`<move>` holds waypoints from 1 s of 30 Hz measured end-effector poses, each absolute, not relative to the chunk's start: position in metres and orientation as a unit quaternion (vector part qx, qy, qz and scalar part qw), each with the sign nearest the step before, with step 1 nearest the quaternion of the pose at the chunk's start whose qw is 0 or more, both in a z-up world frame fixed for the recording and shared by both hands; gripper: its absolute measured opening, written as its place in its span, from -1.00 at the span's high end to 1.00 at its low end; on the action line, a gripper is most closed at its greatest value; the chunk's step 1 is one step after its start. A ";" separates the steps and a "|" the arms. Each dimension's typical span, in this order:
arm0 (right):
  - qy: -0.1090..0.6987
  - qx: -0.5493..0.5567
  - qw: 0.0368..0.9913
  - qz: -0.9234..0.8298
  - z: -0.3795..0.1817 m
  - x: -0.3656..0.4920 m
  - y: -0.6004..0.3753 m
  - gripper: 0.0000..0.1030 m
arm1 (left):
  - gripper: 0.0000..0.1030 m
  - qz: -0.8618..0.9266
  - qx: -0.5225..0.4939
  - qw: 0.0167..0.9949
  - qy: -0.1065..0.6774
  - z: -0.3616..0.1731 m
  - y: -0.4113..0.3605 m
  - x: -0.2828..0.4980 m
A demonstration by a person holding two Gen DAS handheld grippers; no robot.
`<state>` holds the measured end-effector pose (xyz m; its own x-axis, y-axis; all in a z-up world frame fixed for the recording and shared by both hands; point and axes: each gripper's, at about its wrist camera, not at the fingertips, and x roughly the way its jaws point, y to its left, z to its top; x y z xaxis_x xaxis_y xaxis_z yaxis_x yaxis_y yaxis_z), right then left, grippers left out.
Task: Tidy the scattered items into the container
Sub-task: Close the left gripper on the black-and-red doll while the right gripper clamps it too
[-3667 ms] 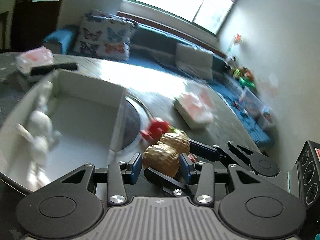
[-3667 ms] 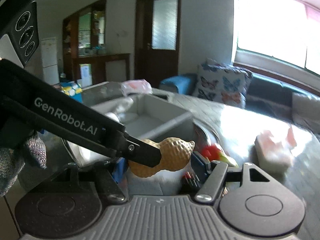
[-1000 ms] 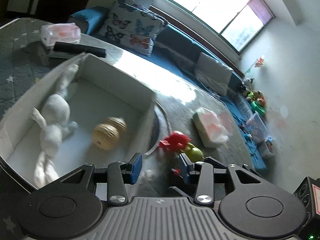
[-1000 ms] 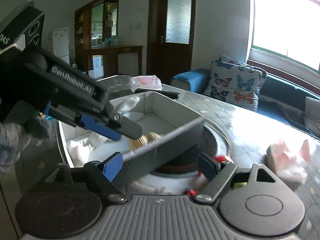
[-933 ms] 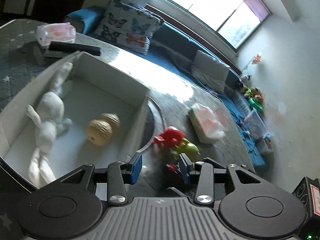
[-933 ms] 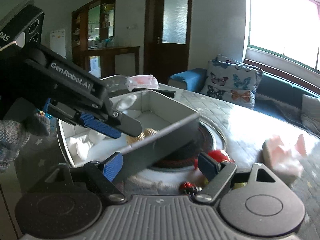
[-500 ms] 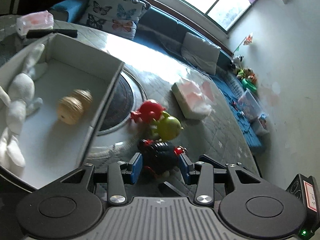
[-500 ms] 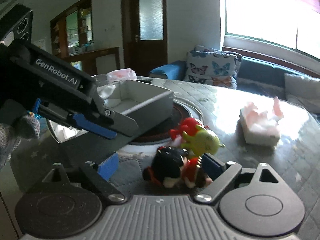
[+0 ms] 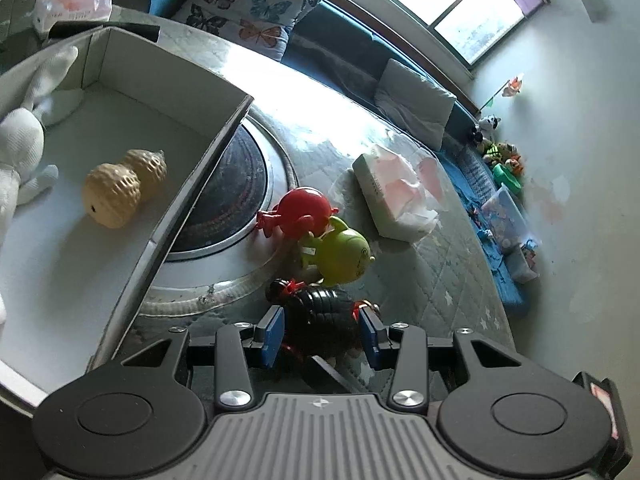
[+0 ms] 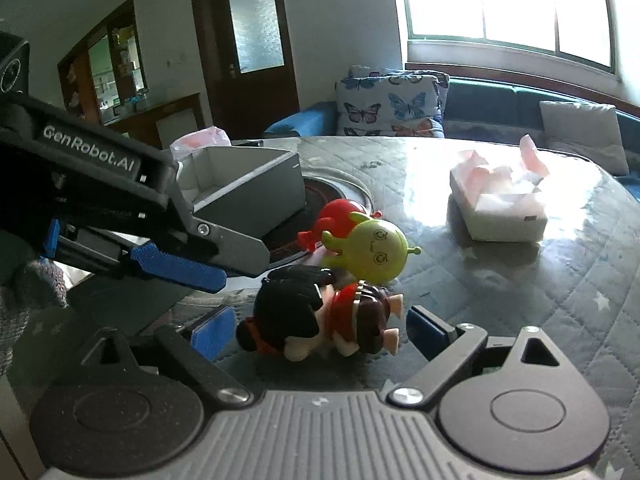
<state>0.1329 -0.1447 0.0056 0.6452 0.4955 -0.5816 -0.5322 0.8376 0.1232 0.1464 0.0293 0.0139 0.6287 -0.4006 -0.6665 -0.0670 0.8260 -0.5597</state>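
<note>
A black-and-red doll figure [image 9: 324, 320] lies on the quilted table between the open jaws of my left gripper [image 9: 322, 334]. It also lies between the open jaws of my right gripper [image 10: 320, 330], shown in the right wrist view [image 10: 320, 320]. A green alien toy [image 9: 344, 252] and a red toy [image 9: 298, 212] lie just beyond it. The grey box [image 9: 192, 196] at the left holds a peanut toy [image 9: 124, 188] and a white plush rabbit [image 9: 18, 148]. The left gripper body [image 10: 120, 208] shows in the right wrist view, above and left of the doll.
A tissue box [image 9: 394, 192] stands on the table beyond the toys. A round inset hotplate [image 9: 236, 188] lies beside the box. A remote and a pink packet [image 9: 72, 2] lie behind the box. A sofa with cushions runs past the table's far edge.
The peanut toy left my left gripper and now lies in the box. Both grippers moved from the box down to the doll figure, which now sits between their open jaws.
</note>
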 end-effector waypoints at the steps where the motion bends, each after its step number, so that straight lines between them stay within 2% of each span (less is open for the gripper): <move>1: 0.312 -0.030 0.906 0.283 0.004 0.134 -0.143 -0.84 | 0.17 -0.098 -0.281 0.858 0.420 0.013 0.029 0.148; 15: 0.312 -0.048 0.905 0.287 -0.004 0.144 -0.129 -0.84 | 0.16 -0.083 -0.276 0.852 0.437 -0.001 0.020 0.163; 22: 0.319 -0.037 0.904 0.281 -0.004 0.145 -0.131 -0.84 | 0.10 -0.080 -0.287 0.846 0.441 -0.005 0.023 0.167; 30: 0.327 -0.013 0.903 0.277 -0.005 0.149 -0.133 -0.85 | 0.11 -0.070 -0.296 0.842 0.445 -0.004 0.022 0.171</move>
<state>0.1491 -0.1328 -0.0051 0.6322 0.4925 -0.5981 -0.5096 0.8458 0.1578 0.1708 0.0222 -0.0036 0.5936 -0.3816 -0.7085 -0.1450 0.8153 -0.5606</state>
